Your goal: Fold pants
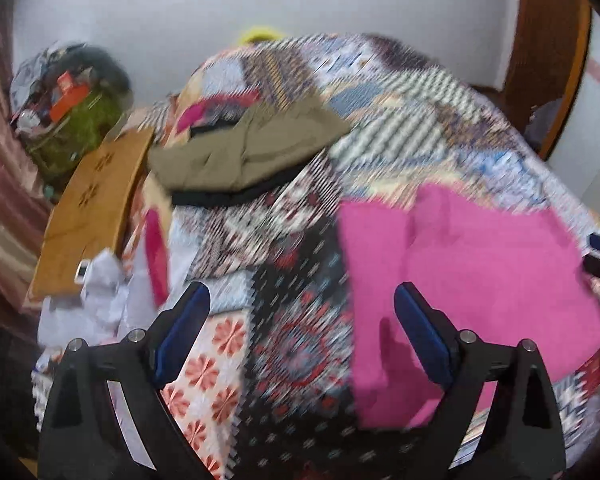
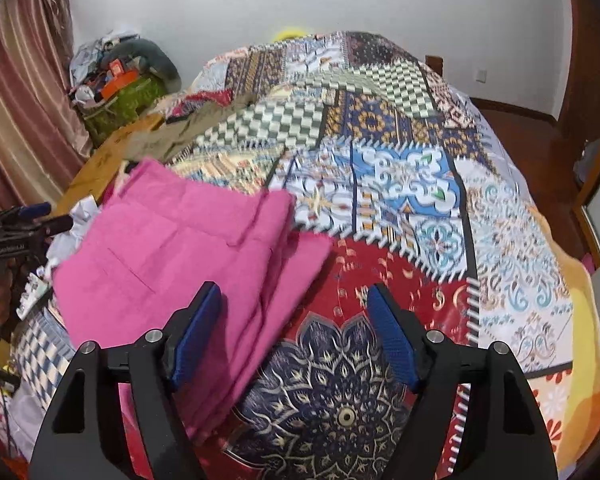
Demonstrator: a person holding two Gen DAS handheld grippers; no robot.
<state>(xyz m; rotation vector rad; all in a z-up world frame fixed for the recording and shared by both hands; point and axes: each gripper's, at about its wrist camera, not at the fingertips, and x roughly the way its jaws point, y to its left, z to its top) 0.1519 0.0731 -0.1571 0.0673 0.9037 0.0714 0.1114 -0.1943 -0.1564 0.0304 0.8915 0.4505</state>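
Pink pants [image 2: 172, 240] lie on the patchwork bedspread [image 2: 412, 184], already doubled into a rough rectangle with layered edges showing on the side toward the bed's middle, so I'd judge the fold is mostly done or one more pass is left. Left gripper [image 1: 302, 336]: jaws wide apart, empty, hovering over the bedspread with one pad over the near edge of the pants; left wrist view is motion-blurred, so exact contact is unclear. Right gripper [image 2: 294, 336]: jaws also apart, holding nothing, one pad over the near corner of the pants, the other over the red-and-navy medallion patch. Both sit at the near edge of the pants, which looks like staging for a two-corner pinch or a release after laying the cloth flat; can't tell which. Beyond the pants toward the wall, an olive-green garment [image 1: 244, 152] sits on something black, well apart, probably a finished or waiting pile. A wooden board [image 1: 96, 208] lies off the bed's edge beside the pants. Risk: layers slip if only the top ply gets pinched.
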